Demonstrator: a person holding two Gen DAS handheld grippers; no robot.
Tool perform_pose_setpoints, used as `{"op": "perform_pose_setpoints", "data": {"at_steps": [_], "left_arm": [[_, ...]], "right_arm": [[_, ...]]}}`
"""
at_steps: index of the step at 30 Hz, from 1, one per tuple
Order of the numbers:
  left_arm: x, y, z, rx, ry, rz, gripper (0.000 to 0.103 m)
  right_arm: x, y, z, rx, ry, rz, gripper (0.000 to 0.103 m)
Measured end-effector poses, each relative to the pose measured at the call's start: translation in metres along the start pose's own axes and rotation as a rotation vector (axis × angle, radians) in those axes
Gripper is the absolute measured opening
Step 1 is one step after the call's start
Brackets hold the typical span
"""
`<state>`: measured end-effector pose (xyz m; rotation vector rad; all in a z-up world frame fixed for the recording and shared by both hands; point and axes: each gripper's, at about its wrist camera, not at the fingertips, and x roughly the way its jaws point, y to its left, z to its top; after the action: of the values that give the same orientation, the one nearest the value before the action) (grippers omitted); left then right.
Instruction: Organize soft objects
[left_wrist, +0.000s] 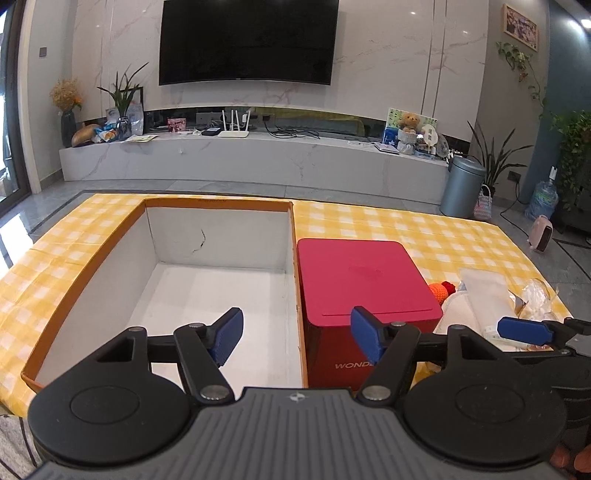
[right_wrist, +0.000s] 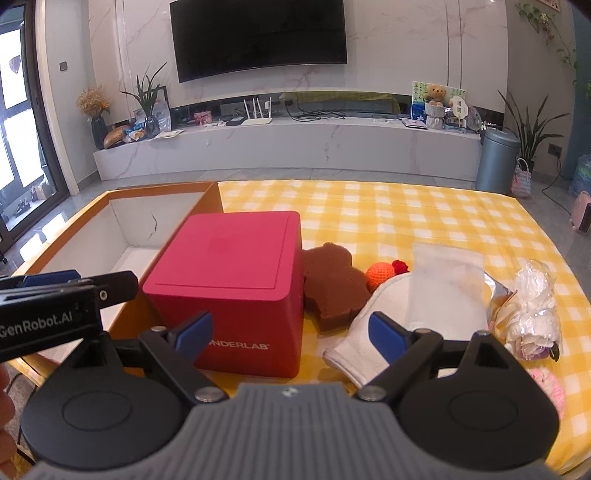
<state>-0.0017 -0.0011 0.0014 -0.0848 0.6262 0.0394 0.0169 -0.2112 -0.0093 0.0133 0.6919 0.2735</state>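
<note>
yellow checked tablecloth (right_wrist: 406, 214) below a wall television (right_wrist: 258, 37).

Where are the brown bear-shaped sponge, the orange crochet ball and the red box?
brown bear-shaped sponge (right_wrist: 334, 286), right wrist view, on its flat top.
orange crochet ball (right_wrist: 378, 277), right wrist view, on its rounded front.
red box (right_wrist: 236, 251), right wrist view, on its lid.

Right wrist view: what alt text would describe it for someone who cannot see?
Open tongs hover above a red box on a yellow checked tablecloth. A brown sponge, orange knitted ball and white cloth lie beside it.
</note>
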Motion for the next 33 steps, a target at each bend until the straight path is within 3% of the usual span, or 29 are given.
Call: {"op": "perform_pose_setpoints", "data": {"at_steps": [7,15,27,33], "left_arm": [[0.002,-0.001,-0.004,0.026,-0.023,0.02,0.096],[0.005,-0.002,-0.006,0.013,-0.037,0.06,0.097],[0.01,0.002,-0.007,-0.008,0.028,0.046,0.097],[0.011,0.001,-0.007,-0.002,0.025,0.05,0.097]], "right_arm": [[0.0,0.002,-0.001,-0.013,0.003,-0.01,0.09],[0.002,0.003,-0.002,-0.017,0.009,-0.006,0.09],[0.004,0.005,-0.002,-0.046,0.019,-0.02,0.09],[0.005,0.006,-0.002,-0.049,0.022,-0.019,0.09]]}}
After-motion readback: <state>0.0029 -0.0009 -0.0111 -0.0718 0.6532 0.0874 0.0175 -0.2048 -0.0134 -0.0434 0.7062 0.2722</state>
